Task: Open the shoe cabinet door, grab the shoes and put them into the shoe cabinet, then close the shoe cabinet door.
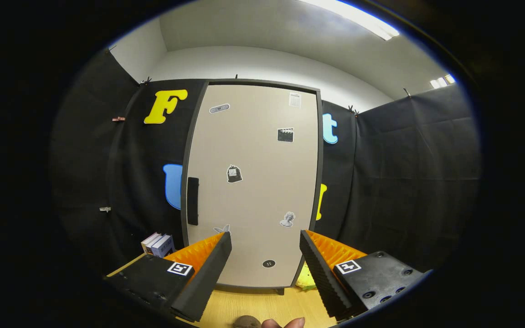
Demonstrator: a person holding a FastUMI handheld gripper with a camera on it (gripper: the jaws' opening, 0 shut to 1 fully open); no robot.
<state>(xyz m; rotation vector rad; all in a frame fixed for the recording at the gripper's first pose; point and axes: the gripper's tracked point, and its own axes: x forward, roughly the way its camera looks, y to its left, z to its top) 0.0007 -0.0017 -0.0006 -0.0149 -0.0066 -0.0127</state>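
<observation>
Tongs (pixel 265 241) agape before shut cabinet door (pixel 253 182), shoe (pixel 306 278) half-hidden.

Cloth-walled test booth (pixel 408 173), shoe cabinet (pixel 253 182)

The hand-held gripper (pixel 265 237) has its fingers spread apart with free air between them. Beyond stands the closed cabinet door (pixel 253 182), its handle (pixel 193 201) unobstructed. Books (pixel 157 244) stand left of it, a yellow thing (pixel 305 279) right.

A yellow object (pixel 305 279) is largely hidden behind the cabinet (pixel 253 182) and a finger (pixel 319 269). The books (pixel 158 244) are partly covered. Stickers (pixel 234 174) are too small to be made out.
</observation>
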